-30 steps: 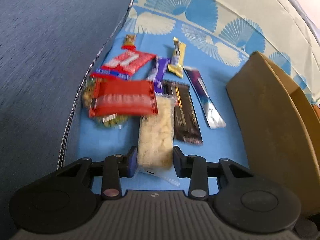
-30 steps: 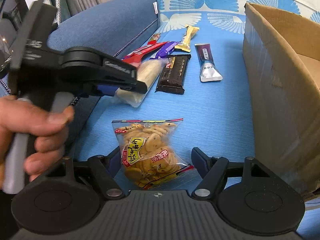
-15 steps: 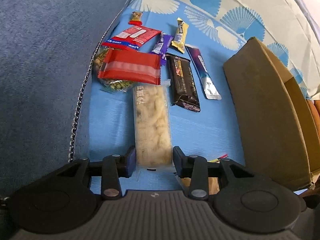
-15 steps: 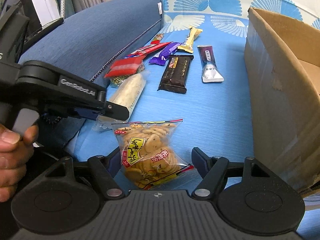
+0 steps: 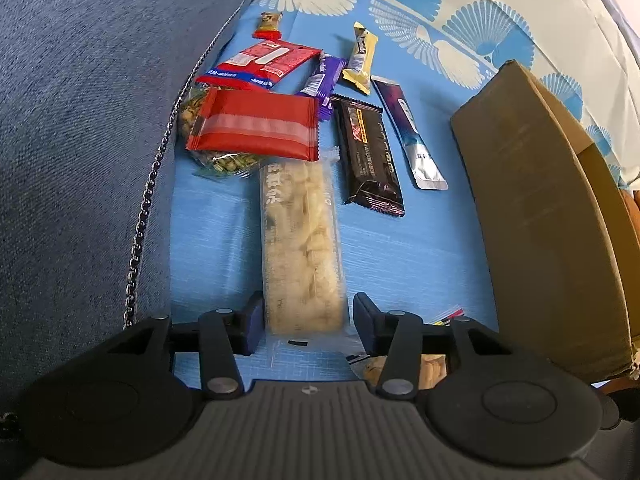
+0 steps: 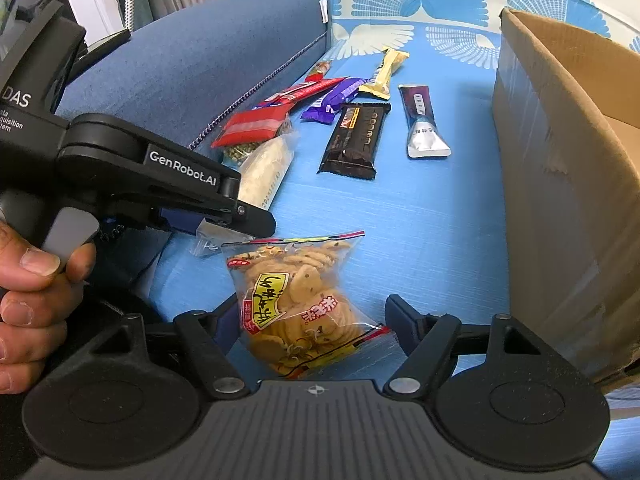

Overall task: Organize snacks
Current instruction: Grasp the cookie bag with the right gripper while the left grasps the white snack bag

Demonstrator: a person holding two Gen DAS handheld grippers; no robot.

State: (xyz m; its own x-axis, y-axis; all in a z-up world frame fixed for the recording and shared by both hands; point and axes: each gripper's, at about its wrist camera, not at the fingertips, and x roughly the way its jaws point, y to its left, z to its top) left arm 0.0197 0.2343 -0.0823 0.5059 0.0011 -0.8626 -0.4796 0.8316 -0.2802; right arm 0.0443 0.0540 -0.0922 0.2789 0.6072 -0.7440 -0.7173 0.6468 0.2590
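Note:
A long clear pack of pale rice crackers [image 5: 300, 240] lies on the blue cloth [image 5: 420, 248], its near end between the fingers of my left gripper [image 5: 308, 320]. The jaws stand slightly apart from the pack's sides. It also shows in the right wrist view [image 6: 266, 168], lying flat. A bag of round yellow biscuits [image 6: 300, 304] lies between the wide-open fingers of my right gripper [image 6: 316, 320]. Further off lie a red wafer pack [image 5: 256, 128], a black bar [image 5: 368, 156], a silver-purple sachet [image 5: 412, 136], a purple bar [image 5: 320, 84] and a yellow bar [image 5: 362, 60].
An open cardboard box [image 6: 568, 160] stands on the right; it also shows in the left wrist view [image 5: 540, 216]. A blue sofa cushion [image 5: 80, 120] rises on the left. A bag of green snacks [image 5: 224, 160] lies under the red pack.
The left gripper lowered the rice cracker pack onto the cloth and its fingers spread wider. The right gripper stayed put over the biscuit bag.

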